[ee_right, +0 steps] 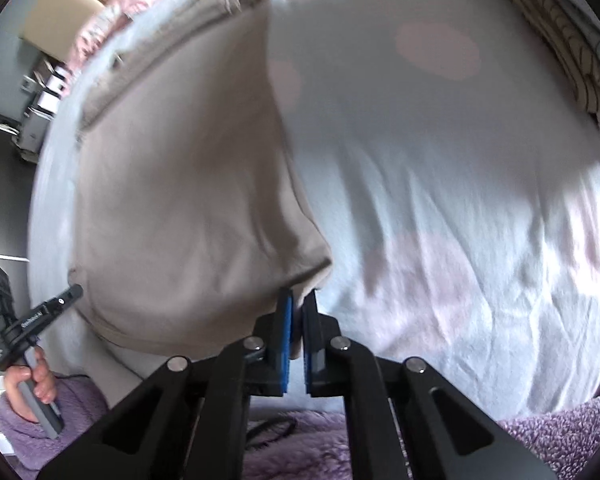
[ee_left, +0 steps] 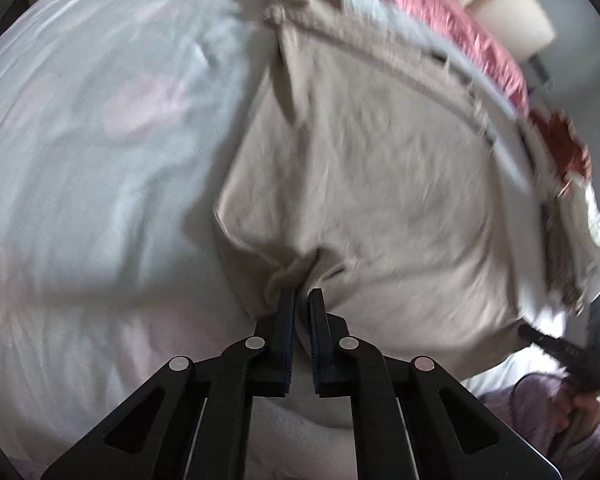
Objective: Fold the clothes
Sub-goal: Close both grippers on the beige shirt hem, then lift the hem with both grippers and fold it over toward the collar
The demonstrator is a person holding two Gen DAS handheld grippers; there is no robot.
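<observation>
Beige garment (ee_left: 360, 184) on white bedsheet (ee_left: 100, 160), left gripper (ee_left: 302, 294) clamped on its hem, right gripper (ee_right: 299, 295) likewise — opposite corner

A beige garment (ee_left: 360, 168) lies spread on the bed, soft and creased, filling the middle and right of the left wrist view. In the right wrist view it takes up the left half of the frame (ee_right: 180, 184). Its near hem is gathered into a pinched fold at lower centre in both views, lifted a little off the bedding. The far end (a seamed band, blurred) reaches toward the top of each frame.
</observation>
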